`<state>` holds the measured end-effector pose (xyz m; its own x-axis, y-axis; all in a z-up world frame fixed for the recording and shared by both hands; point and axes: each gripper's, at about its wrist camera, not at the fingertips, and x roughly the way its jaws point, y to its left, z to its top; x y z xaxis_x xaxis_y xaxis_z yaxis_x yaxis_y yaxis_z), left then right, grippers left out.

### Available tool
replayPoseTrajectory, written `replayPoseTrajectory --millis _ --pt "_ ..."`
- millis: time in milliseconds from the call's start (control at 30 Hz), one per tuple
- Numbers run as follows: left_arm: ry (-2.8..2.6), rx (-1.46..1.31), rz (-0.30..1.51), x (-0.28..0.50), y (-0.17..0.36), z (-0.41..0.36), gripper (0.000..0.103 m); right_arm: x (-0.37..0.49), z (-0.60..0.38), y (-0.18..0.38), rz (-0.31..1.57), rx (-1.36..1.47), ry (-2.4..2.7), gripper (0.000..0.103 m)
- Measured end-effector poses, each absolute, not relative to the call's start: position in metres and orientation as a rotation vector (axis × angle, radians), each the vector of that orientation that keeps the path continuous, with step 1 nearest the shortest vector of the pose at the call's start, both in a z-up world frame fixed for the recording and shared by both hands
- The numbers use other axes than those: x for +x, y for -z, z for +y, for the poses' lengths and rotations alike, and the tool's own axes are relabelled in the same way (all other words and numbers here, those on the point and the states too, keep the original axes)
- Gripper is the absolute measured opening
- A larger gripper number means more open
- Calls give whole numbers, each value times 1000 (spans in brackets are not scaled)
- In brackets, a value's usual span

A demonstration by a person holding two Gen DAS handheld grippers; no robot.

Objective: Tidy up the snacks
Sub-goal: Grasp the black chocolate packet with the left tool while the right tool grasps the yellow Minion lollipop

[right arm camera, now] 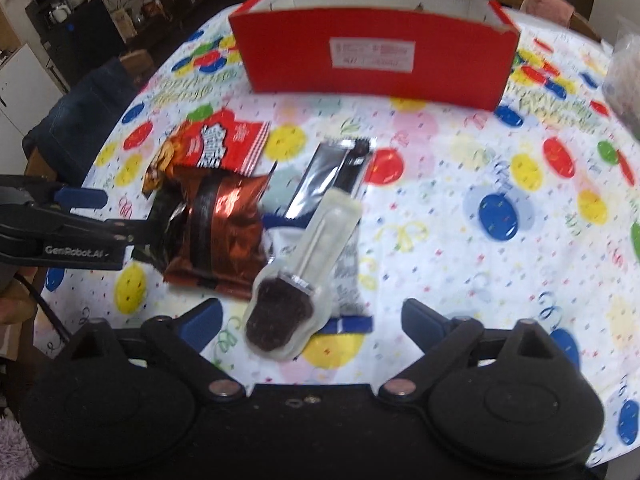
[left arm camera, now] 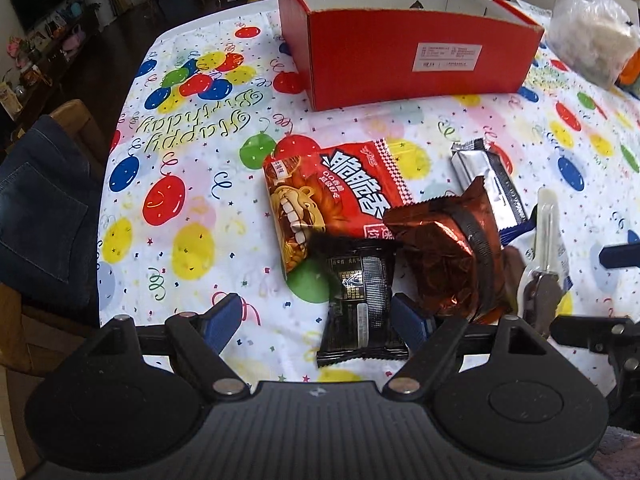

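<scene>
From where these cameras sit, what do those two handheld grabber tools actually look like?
Both look alike. The left gripper and the right gripper each have a matte black plastic body with two rounded lobes, black link arms on silver pivot pins, and jaws tipped with blue ribbed pads. Seen from the right wrist camera, the left one's side carries white "GenRobot.AI" lettering. No sleeves or hands show.

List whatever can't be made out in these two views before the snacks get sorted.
- Open red cardboard box: its floor is hidden by its own front wall in both views.
- White label on the box: print too blurred or small to read.
- Small black foil packet: absent from the right wrist view.
- Clear plastic bag: contents indistinct; cut off by the right wrist frame edge.
</scene>
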<state>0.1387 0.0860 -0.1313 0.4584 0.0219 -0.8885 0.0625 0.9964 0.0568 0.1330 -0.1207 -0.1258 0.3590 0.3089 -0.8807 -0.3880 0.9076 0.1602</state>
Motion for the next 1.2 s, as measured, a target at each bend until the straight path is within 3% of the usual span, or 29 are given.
replayPoseTrajectory --millis 100,433,600,833,967,1033,1200 --pt "23 91 1102 141 135 84 81 133 -114 132 1163 -66 -463 82" --pt "44 98 1121 150 140 81 81 141 -105 140 1218 -20 -474 65" --pt "70 77 1147 155 143 80 68 146 -111 145 1247 15 -447 50" --pt "96 43 1167 156 147 78 41 146 -117 145 1243 53 -452 46" --pt "97 31 1170 155 148 79 37 146 -123 143 1235 81 -458 42" --pt "93 20 1170 154 147 80 35 146 -124 142 1228 88 -460 30" --pt "82 -18 1182 151 147 84 35 145 -129 139 1213 110 -475 23"
